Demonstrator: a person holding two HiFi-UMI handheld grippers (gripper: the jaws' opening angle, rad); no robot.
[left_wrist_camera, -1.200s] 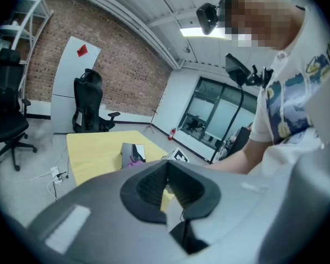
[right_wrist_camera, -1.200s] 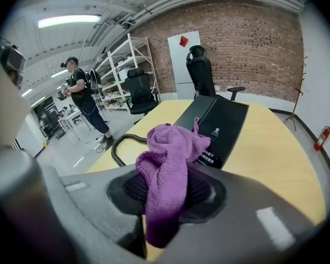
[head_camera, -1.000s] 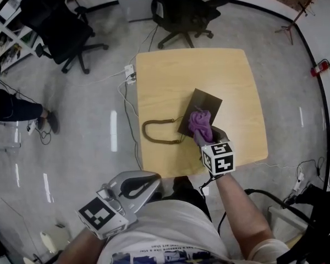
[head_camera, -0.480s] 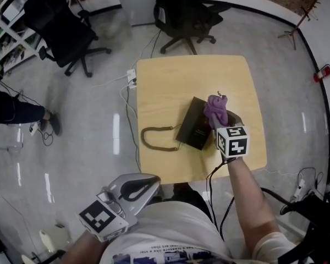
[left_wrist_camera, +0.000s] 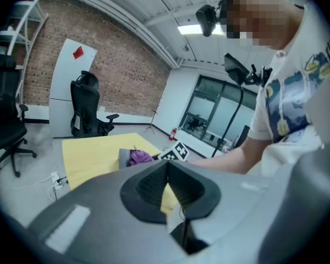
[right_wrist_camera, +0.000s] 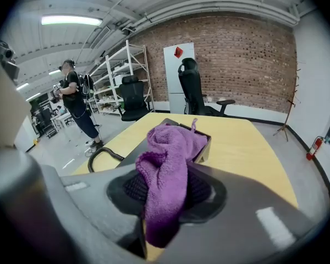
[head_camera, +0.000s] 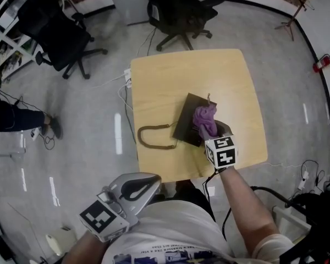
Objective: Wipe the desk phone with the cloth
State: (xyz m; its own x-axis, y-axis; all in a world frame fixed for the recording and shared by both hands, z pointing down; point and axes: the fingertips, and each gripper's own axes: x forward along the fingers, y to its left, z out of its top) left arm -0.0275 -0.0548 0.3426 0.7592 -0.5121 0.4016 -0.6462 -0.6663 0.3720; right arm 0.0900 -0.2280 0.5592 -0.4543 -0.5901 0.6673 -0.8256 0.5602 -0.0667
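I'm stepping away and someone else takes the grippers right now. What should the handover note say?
Left gripper: shut, empty, held low by the body, off the table.
Right gripper: shut on the purple cloth, which sits over the right side of the desk phone.
Done: cloth gripped and brought to the phone.
Left: wipe across the phone; how much is already clean doesn't show.

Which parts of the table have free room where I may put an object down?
The far half of the table, beyond the desk phone, is bare, as is the right strip. The near side is crowded: the coiled cord, the phone, and the right gripper holding the cloth.
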